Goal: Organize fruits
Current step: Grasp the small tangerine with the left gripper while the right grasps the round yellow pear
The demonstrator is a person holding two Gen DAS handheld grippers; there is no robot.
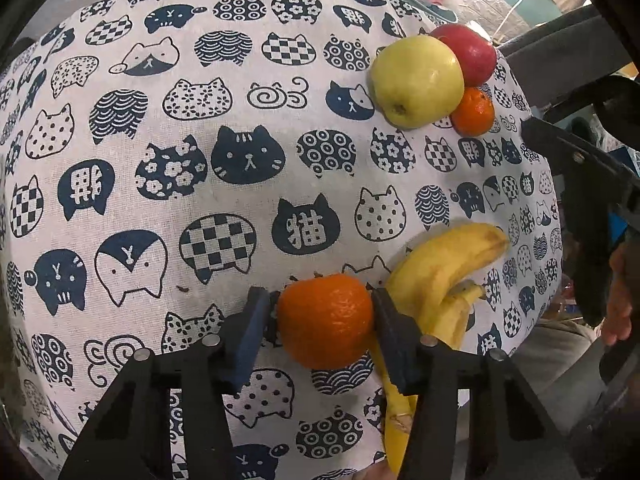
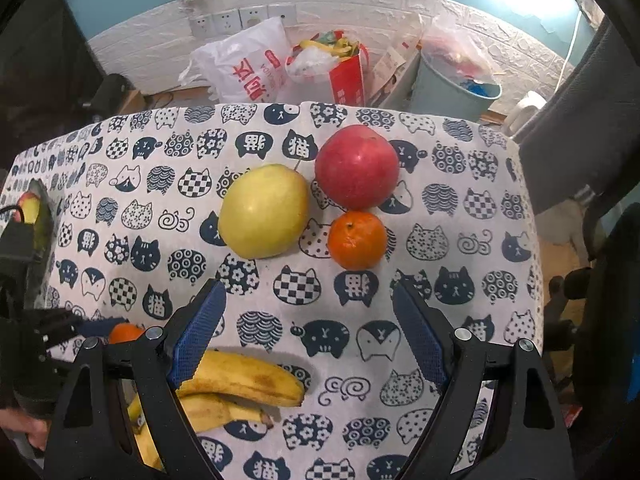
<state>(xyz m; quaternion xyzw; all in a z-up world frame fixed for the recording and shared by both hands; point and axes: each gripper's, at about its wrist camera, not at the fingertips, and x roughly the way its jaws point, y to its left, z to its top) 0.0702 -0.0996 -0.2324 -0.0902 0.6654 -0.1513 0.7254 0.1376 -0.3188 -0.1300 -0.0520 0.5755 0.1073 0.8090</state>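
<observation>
My left gripper (image 1: 320,312) is shut on an orange mandarin (image 1: 326,320), just above the cat-print cloth (image 1: 200,140), with the bananas (image 1: 436,280) right beside it. A yellow-green apple (image 1: 416,80), a red apple (image 1: 468,54) and a second mandarin (image 1: 474,112) cluster at the far right. In the right wrist view my right gripper (image 2: 308,328) is open and empty above the cloth (image 2: 460,240), short of the yellow-green apple (image 2: 264,212), red apple (image 2: 356,168) and mandarin (image 2: 357,240). The bananas (image 2: 240,380) lie by its left finger. The held mandarin (image 2: 124,333) peeks out at left.
Behind the table stand plastic bags (image 2: 244,64), a red bag (image 2: 344,76) and a grey-blue bin (image 2: 452,80) against a white brick wall. A dark chair (image 2: 580,120) stands at the right. Another fruit (image 2: 30,210) shows at the far left edge.
</observation>
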